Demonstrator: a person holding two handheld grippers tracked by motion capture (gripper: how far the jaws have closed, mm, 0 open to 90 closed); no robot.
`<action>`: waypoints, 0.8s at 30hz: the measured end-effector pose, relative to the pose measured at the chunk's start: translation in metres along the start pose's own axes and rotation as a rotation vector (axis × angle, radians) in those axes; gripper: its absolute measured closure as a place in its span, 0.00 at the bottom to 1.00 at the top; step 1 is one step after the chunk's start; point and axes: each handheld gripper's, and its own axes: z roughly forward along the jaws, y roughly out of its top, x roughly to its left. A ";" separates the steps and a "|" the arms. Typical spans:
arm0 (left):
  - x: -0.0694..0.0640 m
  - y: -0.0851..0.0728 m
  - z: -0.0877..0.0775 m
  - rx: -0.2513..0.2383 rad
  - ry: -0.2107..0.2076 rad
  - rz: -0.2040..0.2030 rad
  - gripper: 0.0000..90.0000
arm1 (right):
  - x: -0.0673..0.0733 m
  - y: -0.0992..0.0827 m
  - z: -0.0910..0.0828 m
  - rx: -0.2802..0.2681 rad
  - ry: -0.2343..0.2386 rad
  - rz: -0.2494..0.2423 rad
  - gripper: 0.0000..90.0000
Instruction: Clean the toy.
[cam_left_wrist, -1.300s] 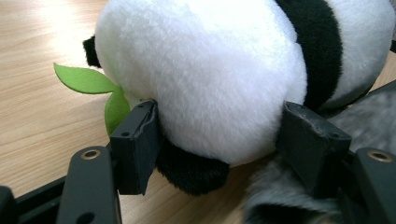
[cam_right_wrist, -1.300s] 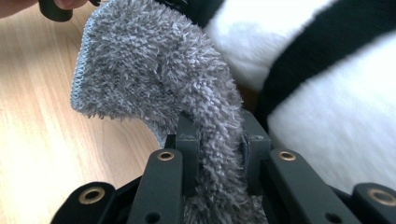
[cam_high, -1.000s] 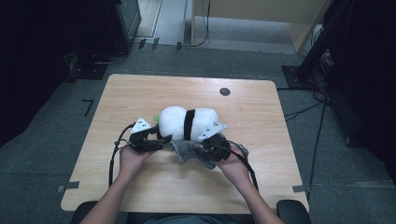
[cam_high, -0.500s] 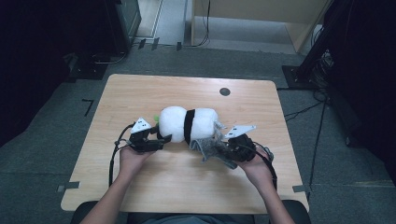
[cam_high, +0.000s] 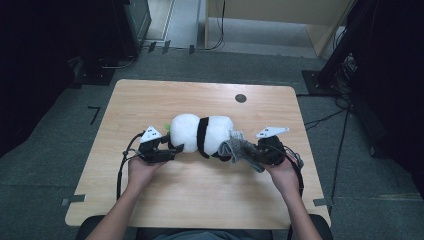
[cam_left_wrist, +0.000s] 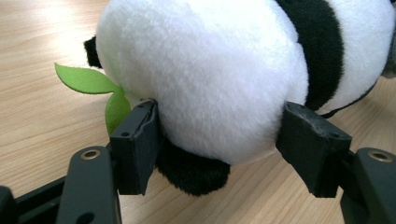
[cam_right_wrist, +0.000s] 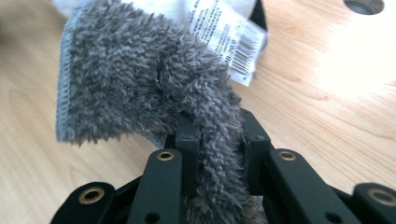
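Observation:
A black-and-white panda plush (cam_high: 202, 135) lies on its side in the middle of the wooden table (cam_high: 200, 200). My left gripper (cam_high: 172, 148) is at its left end, jaws pressed into the white fur (cam_left_wrist: 210, 79) on both sides (cam_left_wrist: 219, 135). A green felt leaf (cam_left_wrist: 84, 79) sticks out beside the left jaw. My right gripper (cam_high: 252, 154) is at the plush's right end, shut on a grey fuzzy cloth (cam_high: 240, 151). The cloth (cam_right_wrist: 140, 79) runs from between the jaws (cam_right_wrist: 217, 135) up toward the plush, next to a white printed label (cam_right_wrist: 224, 37).
A round dark hole (cam_high: 240, 98) sits in the table behind the plush. Bare wood lies in front of both hands. Dark equipment and cables stand on the floor left and right of the table.
My right gripper has moved to the right with the grey cloth in it, drawing the cloth out from the plush's right end. The left gripper and the plush stayed put.

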 end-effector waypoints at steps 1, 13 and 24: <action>0.000 0.000 0.000 -0.001 0.000 0.000 0.35 | -0.002 0.001 0.001 -0.002 -0.006 0.004 0.83; -0.001 0.002 0.002 0.012 0.011 0.005 0.43 | -0.018 0.017 0.021 -0.031 -0.025 0.012 0.83; -0.002 0.003 0.002 0.025 0.014 0.002 0.52 | -0.035 0.023 0.034 -0.043 -0.020 0.053 0.83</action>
